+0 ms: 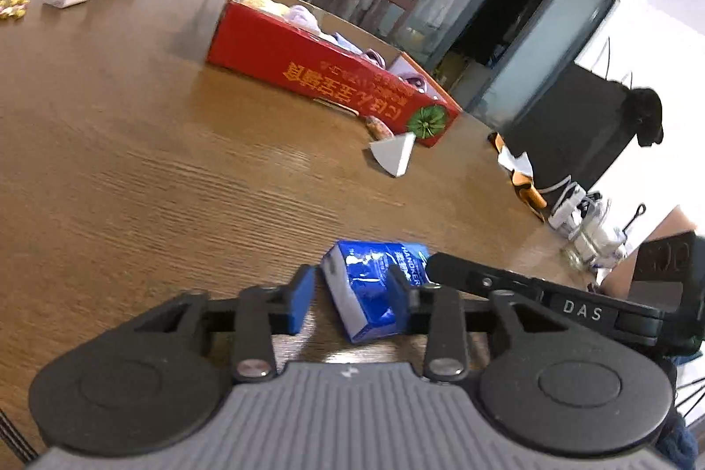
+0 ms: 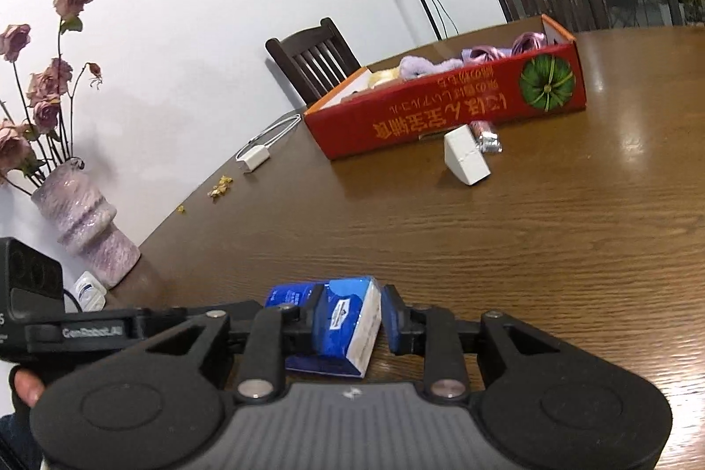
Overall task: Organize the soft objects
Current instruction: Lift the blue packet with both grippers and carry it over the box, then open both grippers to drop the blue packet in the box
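A glossy blue-and-white tissue pack [image 1: 374, 289], soft-cornered and crinkled, is lying on the grained brown wooden table [image 1: 154, 161] between both grippers. The left gripper [image 1: 352, 294] is bracketing it with black fingers and blue pads; a gap is showing at the left pad [image 1: 302, 302], so whether it is pinching cannot be told. The right gripper [image 2: 348, 320] is straddling the same pack [image 2: 339, 324], its fingers narrowly spread, its right pad looking just clear. Farther back, a red cardboard box [image 1: 326, 73] is holding fluffy lilac and yellow soft items [image 2: 423, 67], with a white wedge-shaped block [image 1: 394, 157] sitting just beside it.
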`<state>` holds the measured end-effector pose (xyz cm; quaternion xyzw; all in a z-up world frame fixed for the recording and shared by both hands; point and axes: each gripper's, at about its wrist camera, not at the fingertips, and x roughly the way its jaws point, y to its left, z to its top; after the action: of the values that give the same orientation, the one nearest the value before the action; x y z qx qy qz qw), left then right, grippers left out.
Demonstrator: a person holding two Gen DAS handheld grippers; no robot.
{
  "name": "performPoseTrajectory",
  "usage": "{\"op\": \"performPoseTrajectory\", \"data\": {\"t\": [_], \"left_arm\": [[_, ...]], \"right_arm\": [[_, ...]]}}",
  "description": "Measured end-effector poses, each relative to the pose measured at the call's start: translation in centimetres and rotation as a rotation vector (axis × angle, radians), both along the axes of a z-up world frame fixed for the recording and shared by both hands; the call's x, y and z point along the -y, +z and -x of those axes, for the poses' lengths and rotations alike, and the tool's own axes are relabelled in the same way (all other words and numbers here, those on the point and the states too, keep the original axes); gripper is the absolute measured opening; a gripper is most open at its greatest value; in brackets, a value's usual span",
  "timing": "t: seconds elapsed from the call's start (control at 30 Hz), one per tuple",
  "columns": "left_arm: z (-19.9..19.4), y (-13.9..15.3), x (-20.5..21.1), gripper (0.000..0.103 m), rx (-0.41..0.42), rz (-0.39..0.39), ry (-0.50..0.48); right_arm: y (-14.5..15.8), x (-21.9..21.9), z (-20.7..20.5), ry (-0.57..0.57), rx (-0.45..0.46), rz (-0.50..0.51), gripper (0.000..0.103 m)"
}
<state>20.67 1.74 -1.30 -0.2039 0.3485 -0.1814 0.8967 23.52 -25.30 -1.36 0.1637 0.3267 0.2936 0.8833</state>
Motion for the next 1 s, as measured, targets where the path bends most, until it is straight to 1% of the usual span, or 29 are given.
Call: {"op": "performPoseTrajectory", "data": {"t": [0.1,0.13,0.17,0.27,0.33,0.4,0.5,0.53,0.57,0.63,0.7,0.73,0.8,0.87,0.93,1.0], "left_arm": [[-0.6,-0.4,0.2,0.023,-0.02,0.021,-0.013],[-0.8,-0.4,0.4,0.023,-0.023,0.025,-0.014],[-1.1,-0.2,0.6,0.023,-0.024,0.019,-0.009],[-2.1,1.2,1.6,0.023,0.016,0.005,-0.016],[-3.5,2.6,2.0,0.023,0.056,0.015,-0.033],[-5.8,4.7,2.8,0.023,0.115,0.027,-0.062],[-10.6,7.8,4.5,0.023,0.189,0.029,-0.1],[-12.7,8.7,5.2,0.023,0.203,0.023,-0.108],[-14.6,9.4,5.9,0.023,0.205,0.019,-0.117],[-18.5,10.1,6.9,0.023,0.191,0.021,-0.122],[-22.3,10.0,7.8,0.023,0.159,0.016,-0.125],[-23.9,9.5,8.1,0.023,0.13,0.015,-0.121],[-26.9,8.4,8.8,0.023,0.089,-0.001,-0.121],[-29.0,7.1,9.7,0.023,0.05,-0.026,-0.119],[-30.3,5.7,10.1,0.023,0.009,-0.053,-0.117],[-30.7,4.8,10.6,0.025,-0.012,-0.106,-0.124]], "right_arm": [[-0.4,0.0,-0.3,0.006,-0.016,-0.008,0.026],[-0.6,0.1,-0.5,0.013,-0.024,-0.018,0.026],[-0.6,0.1,-0.5,0.022,-0.029,-0.028,0.023],[0.1,0.1,-0.9,0.011,-0.008,-0.009,0.023],[1.4,0.8,-1.5,-0.005,0.023,-0.013,0.023],[3.7,1.8,-2.6,-0.033,0.085,-0.011,0.023],[7.2,3.1,-5.5,-0.081,0.174,0.018,0.023],[8.6,3.6,-7.1,-0.097,0.208,0.035,0.023],[9.5,4.0,-8.5,-0.108,0.223,0.045,0.023],[11.0,4.7,-12.7,-0.138,0.223,0.067,0.023],[11.4,5.2,-16.3,-0.162,0.197,0.089,0.023],[11.3,5.3,-18.2,-0.169,0.182,0.1,0.023],[10.6,5.2,-21.2,-0.185,0.146,0.125,0.023],[9.4,4.9,-23.7,-0.19,0.115,0.165,0.023],[8.1,4.7,-25.2,-0.188,0.085,0.195,0.024],[6.8,4.4,-26.1,-0.164,0.047,0.226,0.028]]}}
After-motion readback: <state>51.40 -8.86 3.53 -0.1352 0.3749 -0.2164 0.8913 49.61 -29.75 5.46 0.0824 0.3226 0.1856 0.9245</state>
